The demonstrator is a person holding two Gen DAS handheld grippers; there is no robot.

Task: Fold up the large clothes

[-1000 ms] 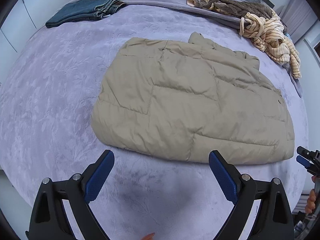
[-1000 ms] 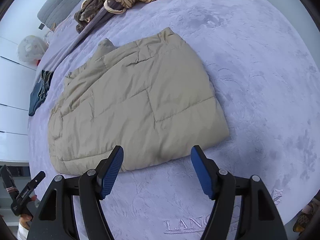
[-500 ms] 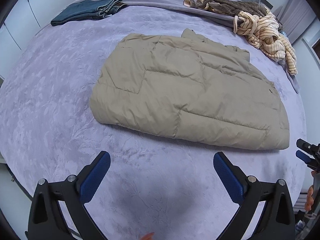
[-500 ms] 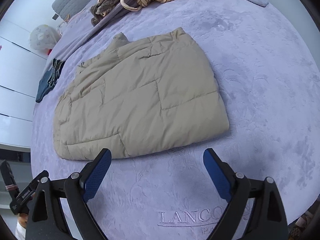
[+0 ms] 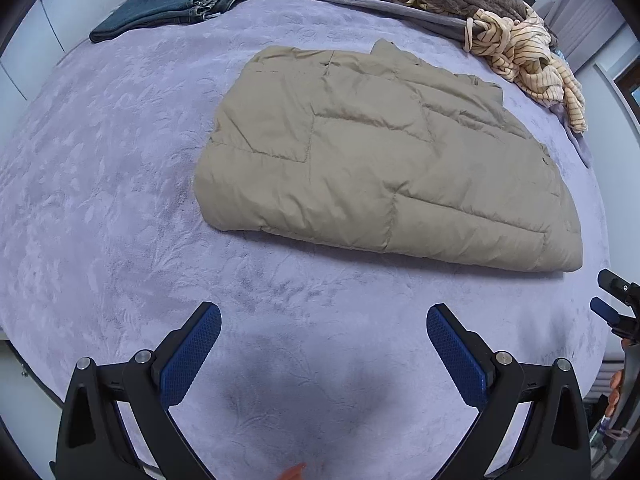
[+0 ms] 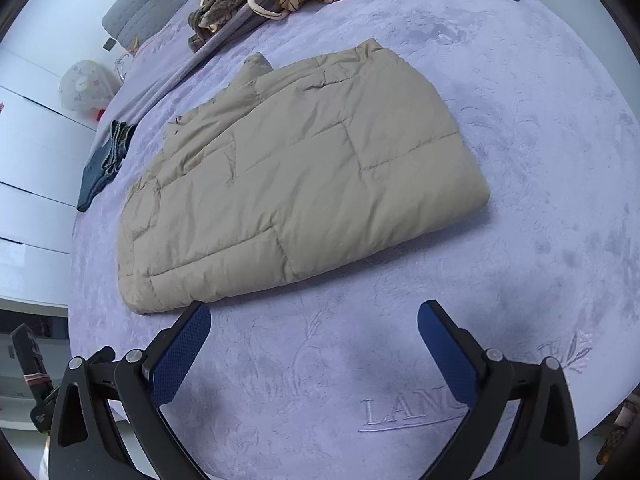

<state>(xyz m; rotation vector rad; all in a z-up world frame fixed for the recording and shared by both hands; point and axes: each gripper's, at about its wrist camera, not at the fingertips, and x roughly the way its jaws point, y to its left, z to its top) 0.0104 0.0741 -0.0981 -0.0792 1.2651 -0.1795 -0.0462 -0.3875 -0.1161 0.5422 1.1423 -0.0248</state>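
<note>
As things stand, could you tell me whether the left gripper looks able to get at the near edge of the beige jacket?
Probably yes. The left gripper hangs open with nothing between its pads, and only bare purple bedspread lies between it and the folded beige jacket. The right gripper, its jaws opening, is off to the side, not in the way.

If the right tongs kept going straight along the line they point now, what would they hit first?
Most likely the bare lavender blanket just short of the folded beige puffer jacket. The right tongs are still opening, with nothing between their pads. Depth is hard to judge through the fisheye, so the jacket's near edge is possible.
</note>
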